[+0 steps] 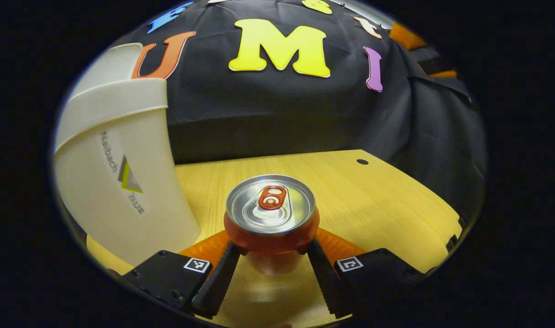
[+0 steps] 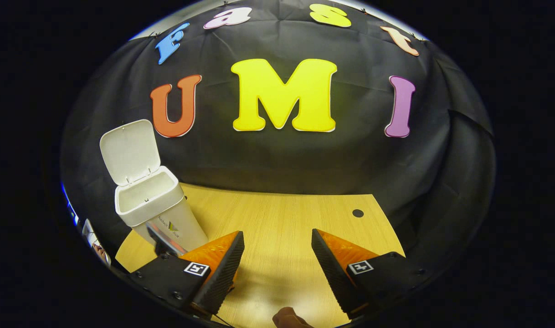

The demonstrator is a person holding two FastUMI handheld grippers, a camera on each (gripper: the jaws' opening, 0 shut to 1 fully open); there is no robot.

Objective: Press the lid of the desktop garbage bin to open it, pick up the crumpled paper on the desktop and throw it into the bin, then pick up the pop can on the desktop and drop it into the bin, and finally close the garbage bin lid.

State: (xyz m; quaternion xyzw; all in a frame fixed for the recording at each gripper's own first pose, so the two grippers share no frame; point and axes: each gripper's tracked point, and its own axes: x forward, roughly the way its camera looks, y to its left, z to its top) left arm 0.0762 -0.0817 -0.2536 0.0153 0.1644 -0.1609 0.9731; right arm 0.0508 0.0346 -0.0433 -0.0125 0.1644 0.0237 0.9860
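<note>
The left gripper (image 1: 272,255) has the pop can (image 1: 271,214) pinched between its fingers, both pressing on the can's sides just below the rim, and the can looks lifted clear of the bench (image 1: 377,205), with a soft shadow on the wood underneath. So this is the can step, by the look of it: the lid is already up and no crumpled paper lies on the bench that shows here. The garbage bin (image 1: 118,182) looms just to the left of the can, its wall close by and its rim higher than the can top. Over in the right gripper view, the right gripper (image 2: 277,255) hangs above the bench with its fingers spread wide and nothing between them. From there the bin's lid (image 2: 130,151) stands upright behind the mouth. What lies inside can't be made out; only the pale inner wall near the rim is visible. Next move, I'd say: raise the can above the rim, carry it left over the opening, then release.
</note>
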